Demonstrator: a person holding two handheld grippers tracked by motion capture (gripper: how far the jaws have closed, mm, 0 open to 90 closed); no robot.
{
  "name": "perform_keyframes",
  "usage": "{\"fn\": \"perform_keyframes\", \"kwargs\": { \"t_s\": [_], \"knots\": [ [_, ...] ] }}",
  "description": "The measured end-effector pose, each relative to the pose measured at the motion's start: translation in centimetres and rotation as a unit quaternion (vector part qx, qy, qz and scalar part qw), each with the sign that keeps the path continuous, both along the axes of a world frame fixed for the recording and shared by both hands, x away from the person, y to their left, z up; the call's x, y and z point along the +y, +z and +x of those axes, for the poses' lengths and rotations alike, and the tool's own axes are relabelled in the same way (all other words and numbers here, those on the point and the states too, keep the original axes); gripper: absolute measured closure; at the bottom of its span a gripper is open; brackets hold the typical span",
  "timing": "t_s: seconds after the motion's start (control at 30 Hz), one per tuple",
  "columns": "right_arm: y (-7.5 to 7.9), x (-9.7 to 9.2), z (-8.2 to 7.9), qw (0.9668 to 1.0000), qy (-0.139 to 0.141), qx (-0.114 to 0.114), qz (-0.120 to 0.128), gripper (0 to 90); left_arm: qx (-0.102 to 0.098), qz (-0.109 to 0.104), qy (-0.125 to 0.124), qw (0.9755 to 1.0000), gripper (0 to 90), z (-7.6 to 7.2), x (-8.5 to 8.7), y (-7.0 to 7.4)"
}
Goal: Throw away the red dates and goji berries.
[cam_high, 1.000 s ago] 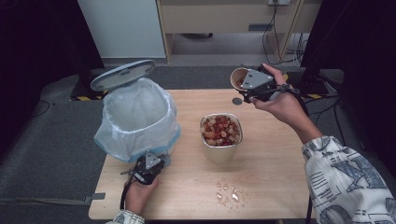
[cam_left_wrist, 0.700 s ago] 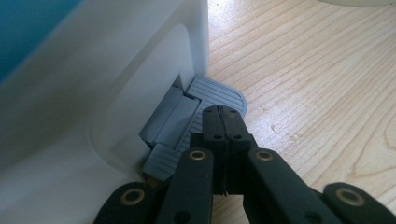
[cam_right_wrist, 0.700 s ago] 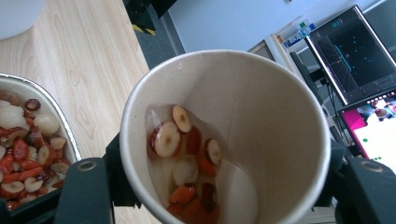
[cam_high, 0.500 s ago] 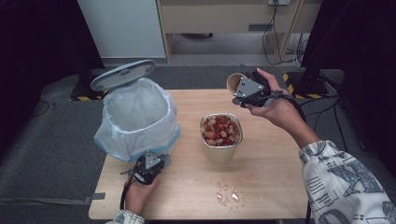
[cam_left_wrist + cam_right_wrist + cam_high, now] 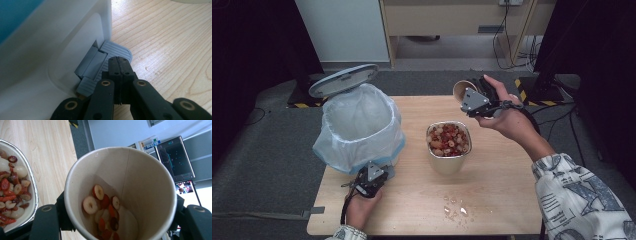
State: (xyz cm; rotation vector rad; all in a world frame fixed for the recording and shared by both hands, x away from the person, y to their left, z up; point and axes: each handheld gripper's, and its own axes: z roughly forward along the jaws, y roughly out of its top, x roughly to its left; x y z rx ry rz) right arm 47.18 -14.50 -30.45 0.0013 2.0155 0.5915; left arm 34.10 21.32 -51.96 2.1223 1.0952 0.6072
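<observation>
A white pedal bin (image 5: 359, 132) lined with a white bag stands at the table's left, its grey lid (image 5: 343, 80) raised. My left gripper (image 5: 371, 176) is shut, and its tips (image 5: 119, 62) rest on the bin's grey pedal (image 5: 113, 51). A foil container (image 5: 449, 157) full of red and pale dried fruit sits mid-table. Beyond it, above the table's far edge, my right gripper (image 5: 469, 94) is shut on a tilted paper cup (image 5: 462, 89). In the right gripper view the cup (image 5: 140, 182) holds several red date slices (image 5: 100, 202), with the foil container (image 5: 33, 192) at the left.
Pale crumbs (image 5: 454, 210) lie near the table's front edge. Behind the table are a wooden cabinet (image 5: 452, 20), trailing cables (image 5: 507, 35) and black stands with yellow-striped feet (image 5: 532, 95). The bin's white wall (image 5: 50, 50) stands close on the left of the left gripper's jaws.
The right hand has carried the cup slightly left and lower, towards the foil container. The left gripper has stayed on the pedal and the lid has stayed up.
</observation>
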Motion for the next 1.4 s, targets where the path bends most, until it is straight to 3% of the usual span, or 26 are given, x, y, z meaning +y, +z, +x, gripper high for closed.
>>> {"fn": "perform_keyframes", "kwargs": {
  "t_s": [0.43,1.4],
  "knots": [
    [0.1,0.6,-0.4,0.9998,0.005,-0.010,-0.014,32.4,0.000,0.001,0.000,1.0000,89.7,0.0,0.0,0.0],
    [2.8,0.6,-0.3,0.9979,0.014,-0.043,-0.047,32.4,0.002,-0.002,0.002,1.0000,89.7,0.0,0.1,0.0]
  ]
}}
